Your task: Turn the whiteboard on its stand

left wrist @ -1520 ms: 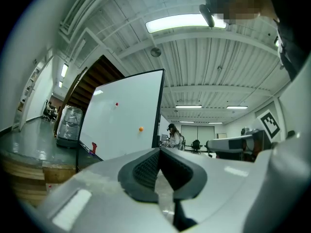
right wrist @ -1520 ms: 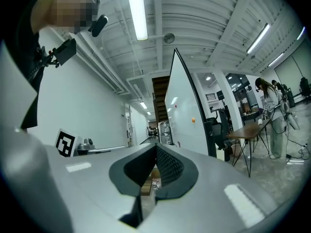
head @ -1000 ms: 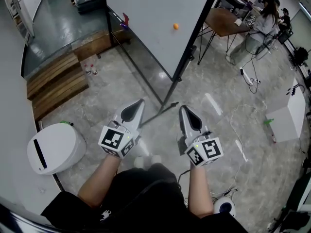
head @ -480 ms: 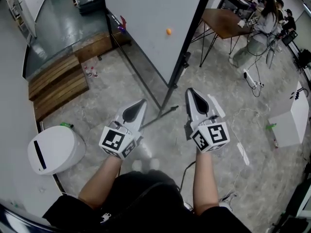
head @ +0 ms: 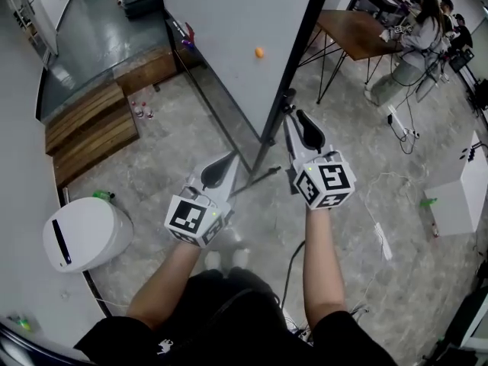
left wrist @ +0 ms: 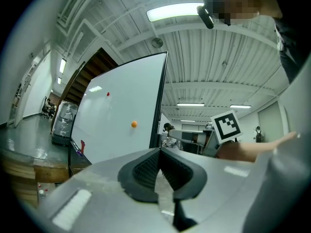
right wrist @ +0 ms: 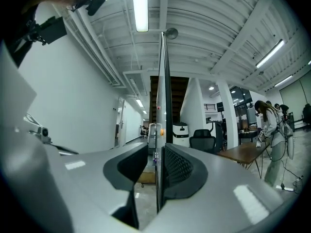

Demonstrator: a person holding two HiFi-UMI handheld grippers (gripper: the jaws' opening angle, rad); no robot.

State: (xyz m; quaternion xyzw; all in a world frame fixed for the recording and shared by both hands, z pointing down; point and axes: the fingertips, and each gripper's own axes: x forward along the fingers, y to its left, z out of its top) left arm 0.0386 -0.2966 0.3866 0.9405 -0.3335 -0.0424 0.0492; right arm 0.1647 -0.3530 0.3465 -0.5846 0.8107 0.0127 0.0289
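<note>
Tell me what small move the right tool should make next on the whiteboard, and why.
Probably close the right tool on the edge of the whiteboard: its view shows that dark edge standing between its jaws, which are apart. The left tool is shut and empty, off the board.

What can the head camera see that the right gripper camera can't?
Only the head view shows the left gripper, the wooden steps and the floor below. Only the right gripper view shows the ceiling with its long light, and the board's thin edge standing between its jaws. Both show the whiteboard, the wooden table and the person beside it.
</note>
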